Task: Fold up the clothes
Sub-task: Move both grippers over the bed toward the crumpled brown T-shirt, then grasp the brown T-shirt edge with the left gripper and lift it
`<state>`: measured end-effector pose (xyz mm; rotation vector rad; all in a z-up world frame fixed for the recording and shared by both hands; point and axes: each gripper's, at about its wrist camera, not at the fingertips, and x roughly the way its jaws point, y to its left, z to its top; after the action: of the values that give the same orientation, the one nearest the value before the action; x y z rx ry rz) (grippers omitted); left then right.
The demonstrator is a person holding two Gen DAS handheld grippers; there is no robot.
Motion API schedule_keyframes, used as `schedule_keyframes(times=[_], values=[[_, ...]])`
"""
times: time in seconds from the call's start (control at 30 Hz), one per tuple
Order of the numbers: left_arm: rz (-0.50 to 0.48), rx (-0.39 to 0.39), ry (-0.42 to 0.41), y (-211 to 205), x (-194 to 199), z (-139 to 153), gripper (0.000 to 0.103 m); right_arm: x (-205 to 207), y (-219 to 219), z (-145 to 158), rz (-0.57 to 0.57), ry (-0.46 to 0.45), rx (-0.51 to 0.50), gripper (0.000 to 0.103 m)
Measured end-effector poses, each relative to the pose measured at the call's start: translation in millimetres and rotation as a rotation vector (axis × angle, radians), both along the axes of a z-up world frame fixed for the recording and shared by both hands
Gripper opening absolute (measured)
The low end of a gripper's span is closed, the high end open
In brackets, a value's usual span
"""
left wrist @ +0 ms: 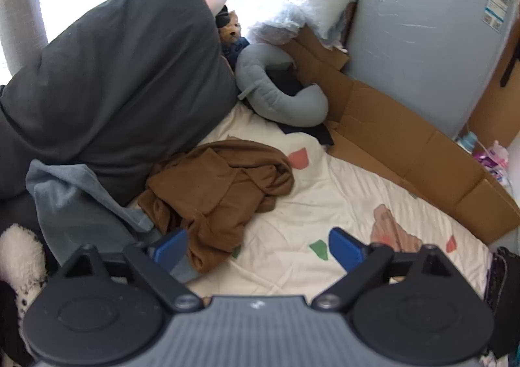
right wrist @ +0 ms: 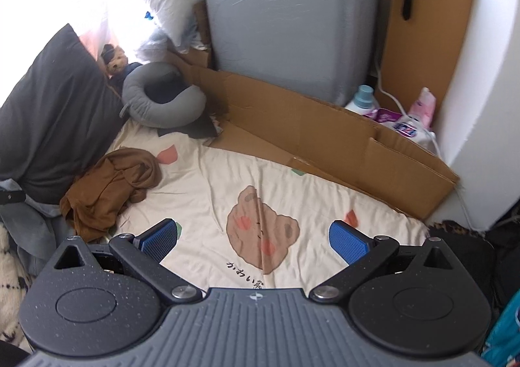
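Note:
A crumpled brown garment (left wrist: pixel 221 194) lies on the cream printed bedsheet (left wrist: pixel 325 204), beside a blue-grey garment (left wrist: pixel 74 204) at the left. My left gripper (left wrist: pixel 256 250) hangs open just over the brown garment's near edge, with its left pad (left wrist: pixel 170 248) above the seam between the two garments. Nothing is held. In the right wrist view the brown garment (right wrist: pixel 110 191) lies to the left, while my right gripper (right wrist: pixel 255 242) stands open above the bear print on the bedsheet (right wrist: pixel 325 204), apart from the cloth.
A dark grey pillow (left wrist: pixel 113 74) leans at the left, with a grey neck pillow (left wrist: pixel 276 87) and a teddy bear (left wrist: pixel 230 29) behind the garment. Flattened cardboard (left wrist: pixel 406 146) lines the right side of the bed. A grey upright mattress (right wrist: pixel 286 16) and bottles (right wrist: pixel 364 97) stand beyond.

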<state>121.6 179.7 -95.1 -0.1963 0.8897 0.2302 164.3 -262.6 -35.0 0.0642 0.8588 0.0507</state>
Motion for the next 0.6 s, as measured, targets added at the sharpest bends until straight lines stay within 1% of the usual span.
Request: schedule_keyframes(times=[0.13,0.27,0.33,0.47,0.53,0.6], values=[[0.053,0.032,-0.023,14,10,-16,0.092,14,1,-16,0.084,0.004,0.018,0.103],[0.090,0.039,-0.017,26,21,-42,0.087,24,-1,-36,0.162,0.010,0.024,0.103],[0.100,0.041,-0.015,30,27,-55,0.085,31,-4,-49,0.172,0.019,0.035,0.102],[0.096,0.055,-0.022,34,35,-82,0.085,39,-9,-76,0.201,0.008,0.075,0.102],[0.094,0.057,-0.022,35,40,-96,0.084,42,-9,-91,0.211,0.006,0.060,0.102],[0.093,0.059,-0.025,37,45,-110,0.081,46,-10,-107,0.219,0.012,0.066,0.102]])
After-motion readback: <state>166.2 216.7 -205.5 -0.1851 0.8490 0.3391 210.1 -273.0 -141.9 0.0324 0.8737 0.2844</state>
